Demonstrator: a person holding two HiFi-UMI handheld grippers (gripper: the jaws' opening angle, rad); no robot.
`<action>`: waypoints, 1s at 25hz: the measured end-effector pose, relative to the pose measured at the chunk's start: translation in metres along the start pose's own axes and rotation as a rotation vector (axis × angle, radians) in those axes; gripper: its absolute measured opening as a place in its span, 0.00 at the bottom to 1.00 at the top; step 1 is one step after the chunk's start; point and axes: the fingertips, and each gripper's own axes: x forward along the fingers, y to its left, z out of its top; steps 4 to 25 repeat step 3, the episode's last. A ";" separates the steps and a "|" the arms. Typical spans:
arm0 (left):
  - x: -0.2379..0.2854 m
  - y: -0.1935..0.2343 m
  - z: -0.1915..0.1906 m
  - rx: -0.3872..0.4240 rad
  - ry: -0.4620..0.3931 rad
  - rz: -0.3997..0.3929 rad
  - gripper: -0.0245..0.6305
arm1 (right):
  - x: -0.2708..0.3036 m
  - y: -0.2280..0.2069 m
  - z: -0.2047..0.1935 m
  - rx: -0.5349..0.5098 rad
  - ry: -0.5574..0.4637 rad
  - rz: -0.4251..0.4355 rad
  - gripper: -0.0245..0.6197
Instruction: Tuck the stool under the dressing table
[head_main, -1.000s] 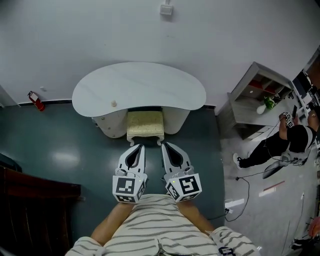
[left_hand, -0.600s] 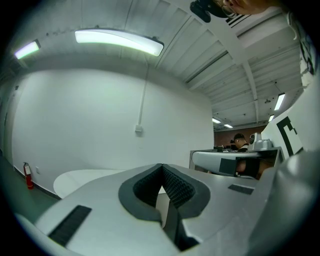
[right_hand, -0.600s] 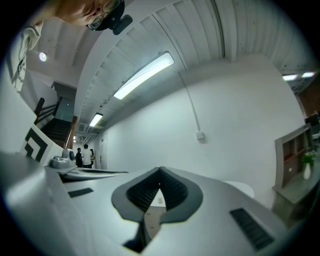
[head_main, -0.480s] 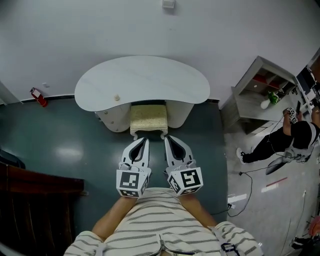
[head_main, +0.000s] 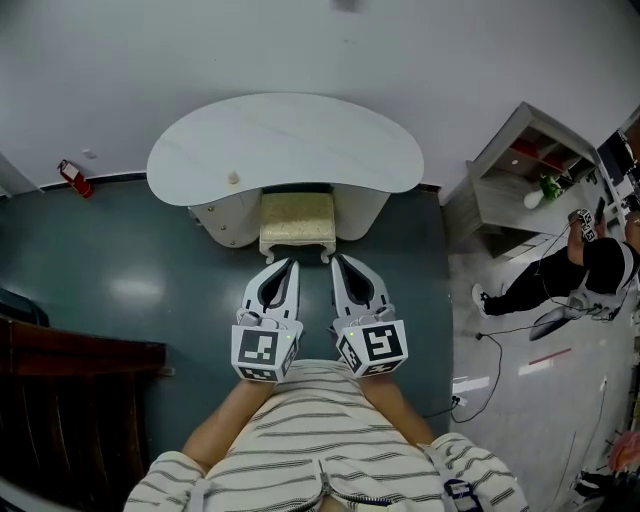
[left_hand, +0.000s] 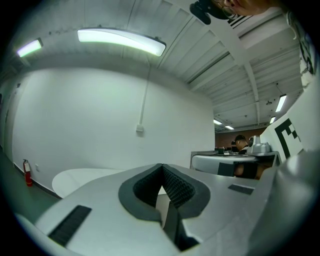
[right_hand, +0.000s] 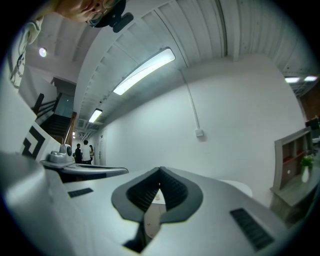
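The white kidney-shaped dressing table (head_main: 285, 140) stands against the wall. The stool (head_main: 296, 220), with a yellowish cushion, sits in the table's knee gap; its far end is under the top and its near part sticks out. My left gripper (head_main: 291, 263) and right gripper (head_main: 337, 260) are side by side, both shut and empty, with their tips at the stool's near edge. I cannot tell whether they touch it. The left gripper view has its shut jaws over the table top (left_hand: 85, 177). The right gripper view shows shut jaws and the table top (right_hand: 242, 187) beyond.
A red fire extinguisher (head_main: 70, 178) stands by the wall at the left. Dark wooden furniture (head_main: 60, 390) fills the lower left. A grey shelf unit (head_main: 520, 170) and a seated person (head_main: 590, 275) are at the right, with cables (head_main: 500, 350) on the floor.
Only the head view's framing has shifted a little. Grippers, stool and table keep their places relative to one another.
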 end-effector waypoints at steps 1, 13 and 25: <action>0.000 0.001 -0.001 -0.004 0.001 0.001 0.05 | 0.001 0.000 -0.002 0.000 0.004 0.000 0.06; 0.001 0.002 -0.004 -0.010 0.004 0.002 0.05 | 0.002 -0.001 -0.005 0.001 0.013 0.000 0.06; 0.001 0.002 -0.004 -0.010 0.004 0.002 0.05 | 0.002 -0.001 -0.005 0.001 0.013 0.000 0.06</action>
